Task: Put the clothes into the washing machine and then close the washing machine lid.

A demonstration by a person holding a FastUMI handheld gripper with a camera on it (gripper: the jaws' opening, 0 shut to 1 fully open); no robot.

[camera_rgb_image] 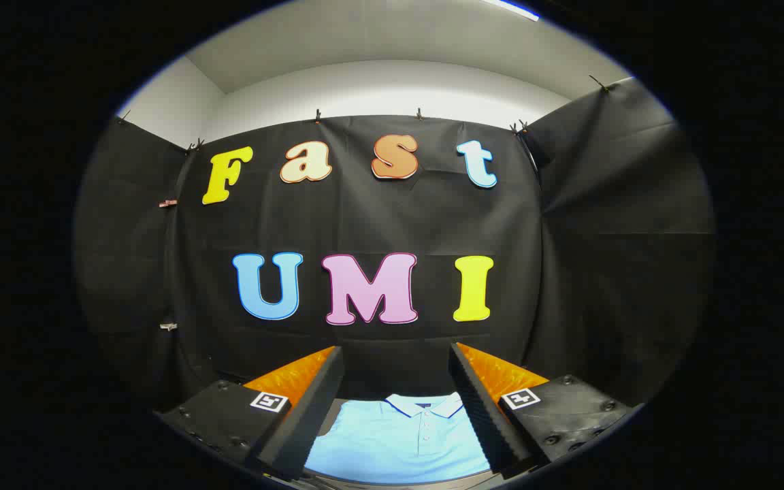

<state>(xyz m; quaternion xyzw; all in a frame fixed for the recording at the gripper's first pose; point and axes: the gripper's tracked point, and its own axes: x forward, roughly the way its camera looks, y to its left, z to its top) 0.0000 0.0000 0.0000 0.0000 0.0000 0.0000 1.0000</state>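
A light blue polo shirt (399,439) with a white-edged collar and a buttoned placket lies flat below me, showing in the gap between my two fingers. My gripper (397,367) is open, its fingers spread wide on either side of the shirt's collar and touching nothing. How far above the shirt the fingers hang I cannot tell. What the shirt lies on is hidden by the fingers.
The booth's black cloth wall (365,224) stands straight ahead beyond the fingers and wraps round on the left and right. White room walls and ceiling (378,88) rise above it.
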